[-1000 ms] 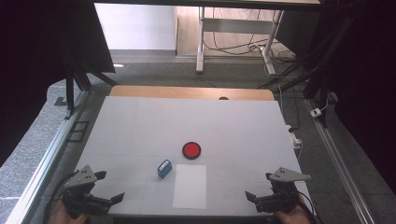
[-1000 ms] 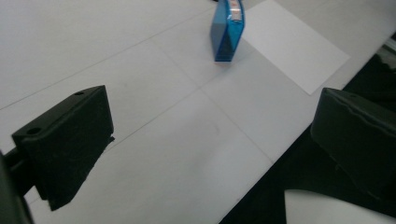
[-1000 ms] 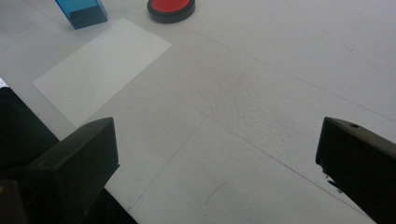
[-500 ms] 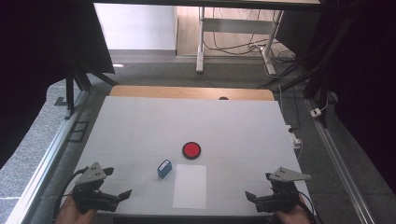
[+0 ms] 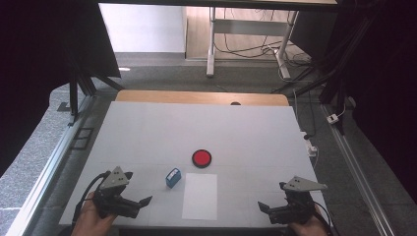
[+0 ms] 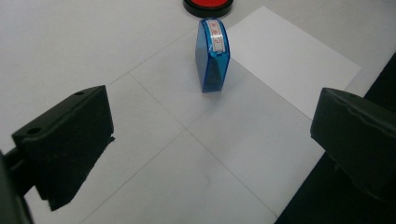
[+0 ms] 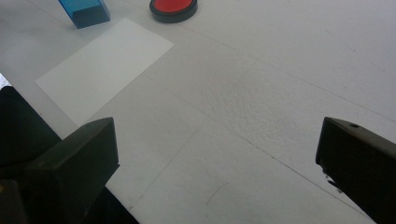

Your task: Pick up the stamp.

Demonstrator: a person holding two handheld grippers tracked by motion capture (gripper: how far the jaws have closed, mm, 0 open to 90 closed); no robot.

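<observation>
A small blue stamp (image 5: 172,177) (image 6: 212,56) stands upright on the white table, just left of a white sheet of paper (image 5: 200,195) (image 6: 289,56) (image 7: 105,65). A round red ink pad (image 5: 201,158) (image 7: 173,8) lies beyond them. My left gripper (image 5: 137,189) (image 6: 210,126) is open near the front left, its jaws pointing at the stamp, a short way off. At the front right my right gripper (image 5: 273,196) (image 7: 217,144) stays open over bare table, with nothing between its jaws. The stamp's corner (image 7: 84,11) shows at the right gripper view's top left.
The white table top (image 5: 206,128) reaches back to a wooden strip (image 5: 196,97). Metal rails (image 5: 44,167) run along both sides, and cables (image 5: 314,147) hang off the right edge. The front edge lies close under both hands.
My left gripper has moved right and a little forward, closer to the blue stamp, staying open. The right gripper has not moved.
</observation>
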